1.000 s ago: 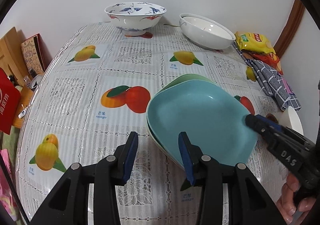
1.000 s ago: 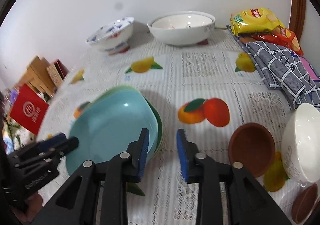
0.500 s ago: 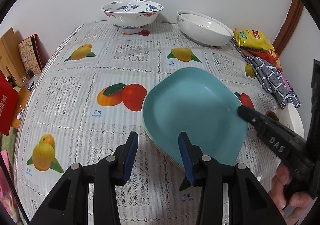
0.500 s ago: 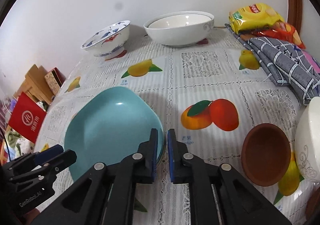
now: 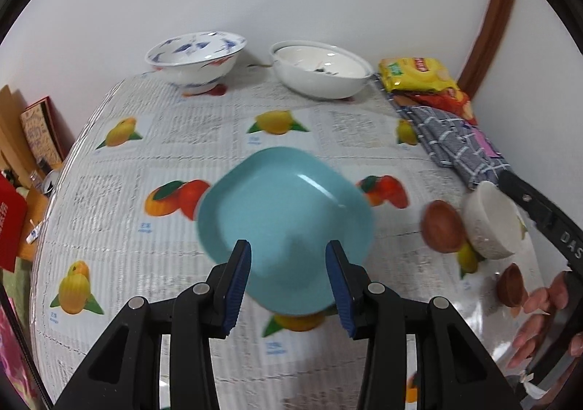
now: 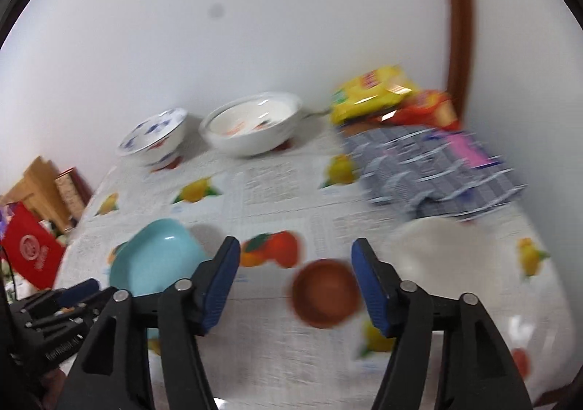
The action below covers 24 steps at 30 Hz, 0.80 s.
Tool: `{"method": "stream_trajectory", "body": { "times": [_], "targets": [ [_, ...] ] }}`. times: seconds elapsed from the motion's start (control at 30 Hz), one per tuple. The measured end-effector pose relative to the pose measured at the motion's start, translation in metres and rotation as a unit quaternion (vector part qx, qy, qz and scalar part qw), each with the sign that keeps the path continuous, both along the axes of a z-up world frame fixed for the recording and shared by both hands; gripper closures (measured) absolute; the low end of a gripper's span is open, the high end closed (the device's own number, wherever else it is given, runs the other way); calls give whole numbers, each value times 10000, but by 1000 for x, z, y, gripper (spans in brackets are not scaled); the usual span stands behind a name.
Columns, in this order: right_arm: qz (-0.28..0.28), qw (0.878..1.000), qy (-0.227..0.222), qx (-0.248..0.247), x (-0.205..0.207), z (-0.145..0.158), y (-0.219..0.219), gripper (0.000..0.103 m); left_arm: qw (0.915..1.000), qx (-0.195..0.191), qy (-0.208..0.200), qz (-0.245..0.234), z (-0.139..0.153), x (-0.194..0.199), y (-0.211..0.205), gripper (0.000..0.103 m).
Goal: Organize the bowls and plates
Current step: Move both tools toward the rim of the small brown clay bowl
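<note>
- Hovering above the teal plate (image 5: 284, 217), your left gripper (image 5: 288, 278) stands wide, holding nothing.
- Your right gripper (image 6: 295, 286), jaws wide and empty, frames the brown bowl (image 6: 325, 295).

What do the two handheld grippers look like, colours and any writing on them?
Both are matte black plastic with silver rivets at the joints. The left gripper and right gripper each carry two ribbed blue finger pads. White lettering reading "DAS" marks the right gripper's body in the left wrist view; the left gripper's body has small white lettering too blurred to read. A bare hand grips the right one.
</note>
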State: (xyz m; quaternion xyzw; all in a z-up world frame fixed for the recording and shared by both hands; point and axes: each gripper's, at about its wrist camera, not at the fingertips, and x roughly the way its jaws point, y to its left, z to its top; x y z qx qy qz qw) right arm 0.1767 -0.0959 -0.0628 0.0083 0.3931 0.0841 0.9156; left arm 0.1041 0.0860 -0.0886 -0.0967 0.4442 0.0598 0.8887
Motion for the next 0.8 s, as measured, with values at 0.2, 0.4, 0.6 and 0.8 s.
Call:
{"method": "stream_trajectory", "body": {
  "times": [0.2, 0.4, 0.6, 0.8],
  "targets": [
    [-799, 9960, -161, -354, -30, 15, -71, 24, 9997, -18, -118, -194, 9, 0, -33, 62],
    [-1332, 9907, 45, -264, -57, 5, -131, 24, 9994, 68, -194, -289, 11, 0, -68, 53],
    [-1681, 9849, 337, 219, -77, -20, -167, 25, 9985, 162, -127, -502, 9, 8, -98, 41],
    [-1799, 9812, 602, 353, -75, -44, -181, 25, 9983, 110, -73, -574, 0, 18, -115, 39]
  ]
}}
